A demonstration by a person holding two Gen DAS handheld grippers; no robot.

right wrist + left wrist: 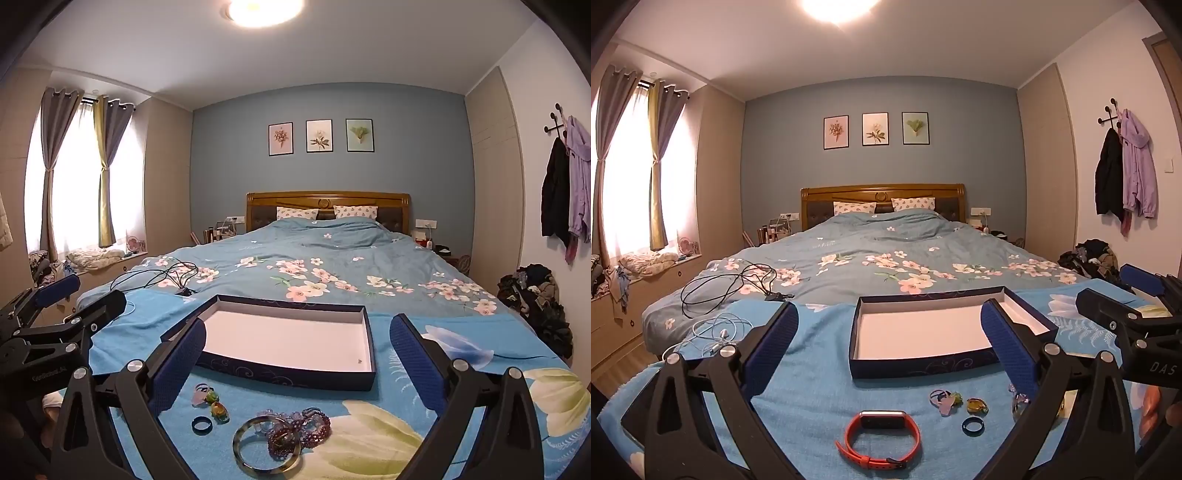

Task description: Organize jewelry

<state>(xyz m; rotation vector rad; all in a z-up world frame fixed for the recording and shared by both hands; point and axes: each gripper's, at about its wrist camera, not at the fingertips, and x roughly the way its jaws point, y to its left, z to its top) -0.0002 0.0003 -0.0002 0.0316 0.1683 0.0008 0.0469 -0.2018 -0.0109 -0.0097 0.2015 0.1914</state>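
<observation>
Jewelry: all on bed's blue towel (820,373), near side of box.
Box (923,363): open, white inside, just beyond the pieces.
Watch band (877,441): orange, nearest me, left.
Ring (202,424): dark, mid.
Bangle (266,445) w/ bead bracelets (308,424): right, touching.
L gripper (886,354): my jaws spread wide, nothing held.
R gripper (295,363): jaws wide too, nothing held.

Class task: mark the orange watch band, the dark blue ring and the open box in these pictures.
orange watch band (878,439): left wrist view, on the strap's left curve.
dark blue ring (202,425): right wrist view, on the band's near edge.
open box (291,376): right wrist view, on the front outer wall.
</observation>
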